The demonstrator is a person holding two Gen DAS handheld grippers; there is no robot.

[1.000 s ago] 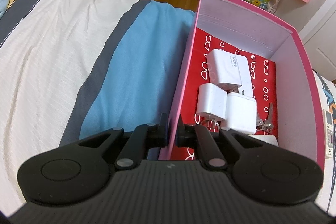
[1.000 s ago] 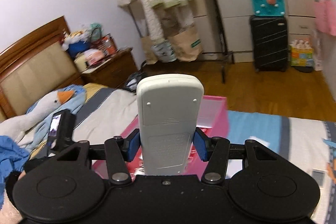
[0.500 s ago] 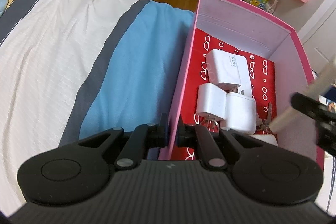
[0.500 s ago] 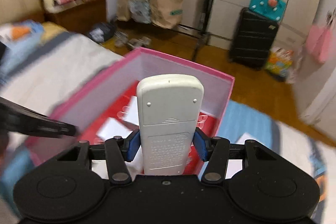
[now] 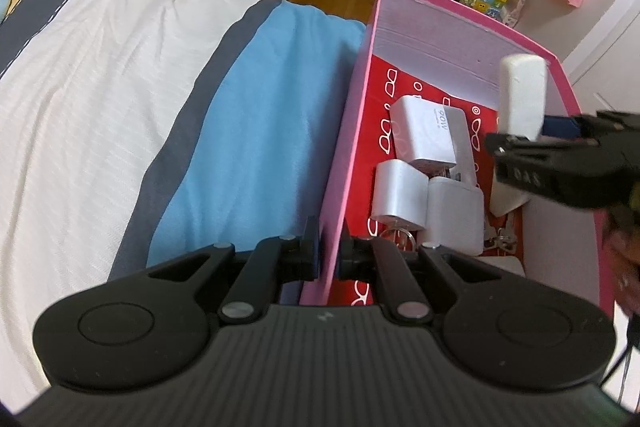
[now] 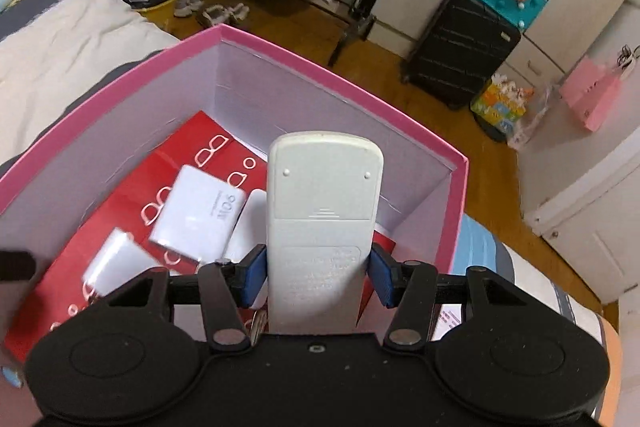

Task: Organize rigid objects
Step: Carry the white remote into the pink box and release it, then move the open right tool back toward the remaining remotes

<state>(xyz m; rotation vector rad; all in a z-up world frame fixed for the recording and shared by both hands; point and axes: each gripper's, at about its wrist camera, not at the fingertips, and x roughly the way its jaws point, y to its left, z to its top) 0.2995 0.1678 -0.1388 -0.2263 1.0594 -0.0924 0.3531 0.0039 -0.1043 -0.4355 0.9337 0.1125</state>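
Remote control (image 6: 323, 211) — white, seen from its back with the battery cover up — sits lengthwise between the blue pads of the right gripper (image 6: 318, 277), whose fingers (image 6: 379, 277) press on its two long sides about halfway open, and it is held above the inside of the box, not resting on anything. Going from biggest to smallest: the bed (image 5: 132, 99) carries everything, covered in a sheet striped white, grey and blue, with the wooden floor and a black suitcase (image 6: 460, 55) beyond its edge. On the bed stands the pink box (image 5: 448, 3), open at the top, with pale inner walls and a red sheet printed with small white glasses lying on its bottom. From the left wrist view the remote's far end shows over the right part of the box, near its far wall, with the right gripper's black body blurred just below it. In the box lie three white chargers: a larger flat one (image 5: 426, 133) marked with grey lettering nearer the far wall, and two smaller ones (image 5: 398, 193) side by side and touching, nearer the camera; a small bunch of keys (image 5: 505, 233) lies beside them towards the right wall. The left gripper (image 5: 329, 253) is closed nearly all the way on the box's near left wall — one finger outside it, the other inside, the thin pink edge pinched between them.
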